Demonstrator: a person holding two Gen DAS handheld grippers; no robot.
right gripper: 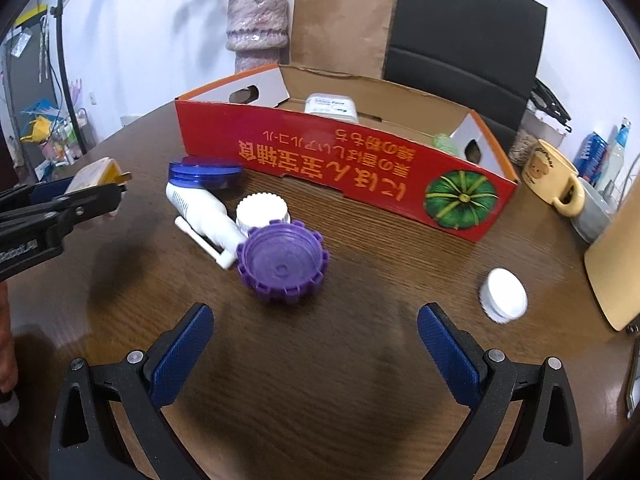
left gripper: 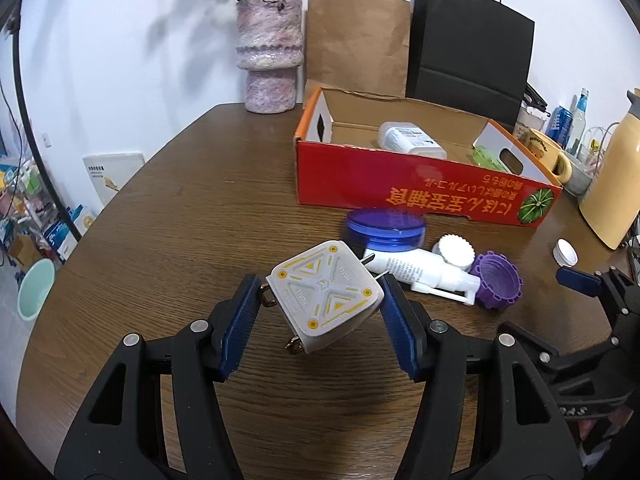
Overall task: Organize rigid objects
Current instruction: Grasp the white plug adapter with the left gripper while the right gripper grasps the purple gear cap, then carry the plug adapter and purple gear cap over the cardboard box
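Charger plug (left gripper: 325, 295), a white square block with yellow markings and metal prongs, sits tilted between the blue pads of the left gripper (left gripper: 318, 312), which pinches it by its two sides above the near middle of the wooden table (left gripper: 200, 208); the right wrist view shows the same plug (right gripper: 96, 174) held clear of the tabletop toward the left edge. Beyond it, near the table's centre, a blue round lid (left gripper: 386, 229) lies flat, touching one end of a white spray bottle (left gripper: 420, 270) that lies on its side. A white ridged cap (right gripper: 262, 210) stands just beside the bottle, and a purple toothed cap (right gripper: 283, 262) rests open side up, touching the bottle's nozzle end. Behind these, a red cardboard box (right gripper: 340, 156) with a pumpkin print stands open toward the far edge, holding a white container (left gripper: 412, 140) and something pale green (left gripper: 486, 158) at its right end. A small white cap (right gripper: 503, 295) lies alone toward the right edge. The right gripper (right gripper: 314, 344) hangs over bare wood at the near edge, its fingers spread wide and holding nothing.
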